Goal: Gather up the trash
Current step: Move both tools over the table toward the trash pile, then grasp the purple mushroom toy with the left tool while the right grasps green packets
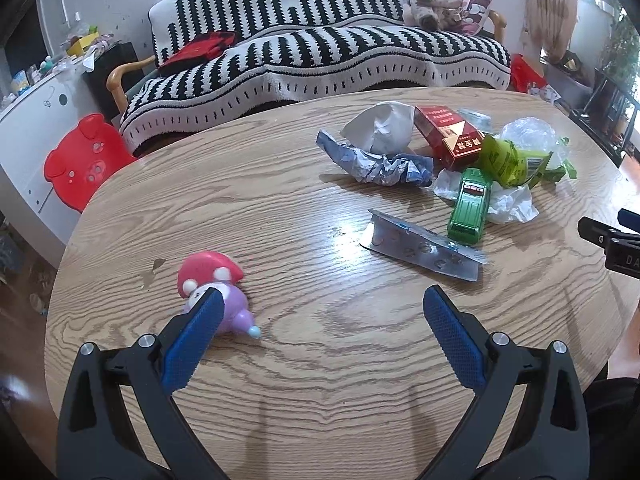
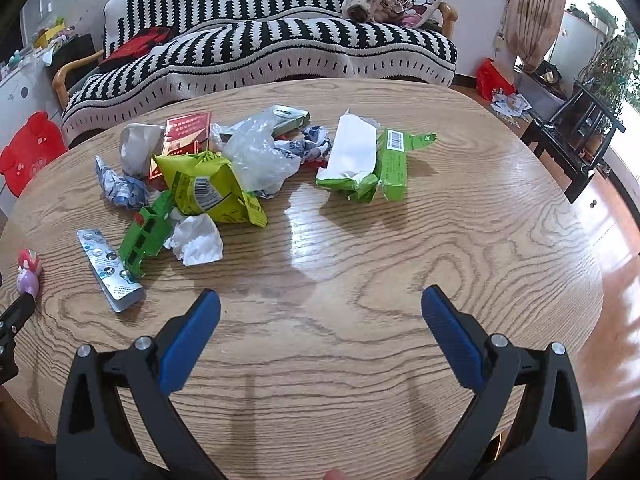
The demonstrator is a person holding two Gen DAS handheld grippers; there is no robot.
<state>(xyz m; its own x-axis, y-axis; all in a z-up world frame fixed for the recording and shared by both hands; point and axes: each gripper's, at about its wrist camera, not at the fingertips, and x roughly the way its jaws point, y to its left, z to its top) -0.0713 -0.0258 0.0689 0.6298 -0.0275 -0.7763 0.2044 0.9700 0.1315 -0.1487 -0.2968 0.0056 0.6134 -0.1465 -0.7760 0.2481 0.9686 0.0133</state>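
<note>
Fingers (image 1: 452, 340) on both my grippers are spread wide and empty over the table's (image 2: 360, 248) near edge, since nothing is picked yet, while the trash (image 2: 208, 176) sits heaped toward the far edge, toys mixed in, awaiting sorting.

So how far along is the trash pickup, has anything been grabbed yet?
Nothing looks collected yet. The left gripper and right gripper are both open and empty above the table. Still lying there: the blister pack, yellow wrapper, crumpled tissue, clear plastic bag, red box and torn green packaging.
</note>
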